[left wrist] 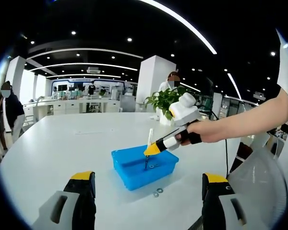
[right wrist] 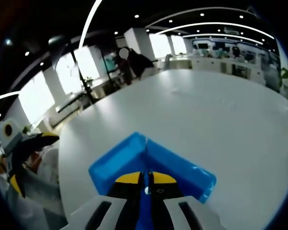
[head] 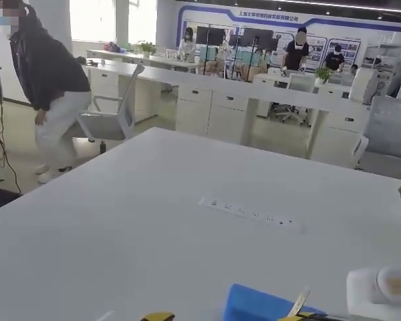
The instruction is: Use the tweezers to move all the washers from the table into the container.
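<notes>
Tabletop [head: 154,221] takes up the lower half of the head view: a smooth white slab, bare out to its far edge apart from a flush socket strip [head: 250,214] at centre. The blue container [head: 254,304] shows at the bottom edge, with the pale handle of the tweezers [head: 299,302] slanting over its right side. At upper left a person [head: 47,80] bends beside a white office chair [head: 113,114], out past the table's far-left corner.

In the left gripper view, the left gripper [left wrist: 148,194] sits at the bottom of the frame, its grey, yellow-capped jaws spread wide with nothing between them. At centre the container is a shallow rectangular tray of glossy blue plastic with rounded corners and open tabletop on every side. Two small metal washers [left wrist: 157,192] lie on the table just before its near wall, and a few more lie inside. From the right, a hand [left wrist: 201,133] holds the right gripper [left wrist: 152,149], which pinches the tweezers; their dark points dip into the tray.

In the right gripper view, that gripper's jaws are almost together at bottom centre, clamped on the thin tweezers above the container. Wide white surface stretches to the upper right.
</notes>
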`<state>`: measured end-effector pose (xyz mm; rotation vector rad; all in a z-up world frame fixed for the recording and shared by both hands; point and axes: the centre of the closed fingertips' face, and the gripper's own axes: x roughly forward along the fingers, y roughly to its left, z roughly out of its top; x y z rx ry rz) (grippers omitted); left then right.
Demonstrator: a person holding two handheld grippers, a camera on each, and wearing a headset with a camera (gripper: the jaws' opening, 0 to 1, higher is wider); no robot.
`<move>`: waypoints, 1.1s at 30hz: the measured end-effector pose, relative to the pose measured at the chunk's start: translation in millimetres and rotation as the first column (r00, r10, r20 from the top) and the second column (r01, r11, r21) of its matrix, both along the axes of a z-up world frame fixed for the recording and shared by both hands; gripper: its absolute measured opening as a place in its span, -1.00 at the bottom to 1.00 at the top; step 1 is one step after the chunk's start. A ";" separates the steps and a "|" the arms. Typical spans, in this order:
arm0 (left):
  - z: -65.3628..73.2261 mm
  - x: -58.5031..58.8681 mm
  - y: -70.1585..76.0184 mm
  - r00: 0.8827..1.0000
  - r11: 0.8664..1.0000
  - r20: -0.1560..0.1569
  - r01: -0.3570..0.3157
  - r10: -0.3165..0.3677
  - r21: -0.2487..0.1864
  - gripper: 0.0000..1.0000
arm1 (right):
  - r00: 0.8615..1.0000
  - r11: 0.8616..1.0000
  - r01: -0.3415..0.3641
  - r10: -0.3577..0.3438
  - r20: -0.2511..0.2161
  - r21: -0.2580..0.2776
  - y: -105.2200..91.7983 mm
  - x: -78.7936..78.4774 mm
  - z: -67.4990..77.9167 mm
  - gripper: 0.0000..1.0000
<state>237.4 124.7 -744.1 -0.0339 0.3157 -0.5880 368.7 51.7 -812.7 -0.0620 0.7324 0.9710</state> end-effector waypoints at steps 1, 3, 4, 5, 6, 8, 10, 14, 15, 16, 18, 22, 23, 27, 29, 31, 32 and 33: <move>-0.3 0.0 0.0 1.000 1.000 -0.001 0.000 0.000 0.001 0.87 | 1.000 1.000 0.002 -0.002 -0.005 0.001 -0.9 3.0 -3.6 -0.93; -0.7 0.0 0.0 1.000 1.000 -0.002 0.000 0.000 0.004 0.87 | 1.000 1.000 0.004 -0.004 -0.004 -0.003 -2.4 4.9 -5.6 -0.93; -0.7 0.0 0.1 1.000 1.000 -0.002 0.000 0.000 0.004 0.87 | 1.000 1.000 0.005 -0.005 -0.002 -0.005 -2.9 5.4 -6.0 -0.93; -0.7 0.1 0.2 1.000 1.000 -0.002 0.000 0.000 0.004 0.87 | 1.000 1.000 0.006 -0.006 -0.001 -0.005 -3.1 5.1 -5.1 -0.93; -0.6 0.1 0.1 1.000 1.000 -0.001 -0.001 0.001 0.002 0.87 | 1.000 1.000 0.007 -0.007 0.000 -0.005 -3.6 5.6 -5.4 -0.93; -0.7 -0.1 -0.3 1.000 1.000 -0.003 0.001 -0.001 0.001 0.87 | 1.000 1.000 0.009 -0.009 -0.003 -0.001 -3.9 5.7 -5.4 -0.93; -1.1 -0.3 -0.5 1.000 1.000 -0.003 0.003 -0.003 0.006 0.87 | 1.000 1.000 0.003 -0.003 0.001 0.004 -3.3 5.2 -5.4 -0.93; -1.4 -0.4 -0.4 1.000 1.000 -0.005 0.002 -0.002 0.007 0.87 | 1.000 1.000 -0.011 0.010 0.027 0.015 0.5 -0.9 1.9 -0.91; -1.3 -0.4 -0.6 1.000 1.000 -0.005 0.003 -0.003 0.006 0.87 | 1.000 1.000 -0.008 0.008 0.030 0.020 0.5 -0.9 3.6 -0.91; -1.4 -0.5 -0.6 1.000 1.000 -0.005 0.003 -0.003 0.006 0.87 | 0.999 1.000 -0.005 0.004 0.032 0.027 0.6 -0.9 5.6 -0.91; -1.7 -0.6 -0.7 1.000 1.000 -0.006 0.004 -0.004 0.008 0.87 | 0.999 0.999 -0.003 0.001 0.044 0.047 1.5 -2.8 12.2 -0.91; -2.2 -1.0 -1.0 1.000 1.000 -0.008 0.007 -0.007 0.011 0.87 | 0.998 0.997 -0.008 0.004 0.066 0.072 0.4 -7.4 23.3 -0.92; -2.3 -1.1 -1.1 1.000 1.000 -0.008 0.007 -0.007 0.011 0.87 | 0.997 0.997 -0.010 0.004 0.072 0.081 1.0 -11.9 28.2 -0.92; -3.0 -1.2 -0.8 1.000 1.000 -0.011 0.007 -0.007 0.013 0.87 | 0.996 0.989 -0.036 0.025 0.083 0.142 6.9 -26.9 46.8 -0.92; -3.1 -1.2 -0.7 1.000 1.000 -0.010 0.008 -0.007 0.015 0.86 | 0.995 0.984 -0.059 0.045 0.085 0.167 9.3 -35.3 55.0 -0.92; -3.6 -1.4 -1.0 1.000 1.000 -0.013 0.010 -0.010 0.015 0.86 | 0.994 0.981 -0.078 0.064 0.086 0.177 11.3 -43.6 60.1 -0.92; -3.8 -1.5 -1.1 1.000 1.000 -0.013 0.011 -0.011 0.016 0.86 | 0.994 0.980 -0.084 0.069 0.084 0.183 12.5 -47.2 61.7 -0.92; -4.0 -1.5 -1.1 1.000 1.000 -0.014 0.012 -0.012 0.018 0.86 | 0.994 0.978 -0.090 0.075 0.084 0.187 13.7 -50.7 62.6 -0.93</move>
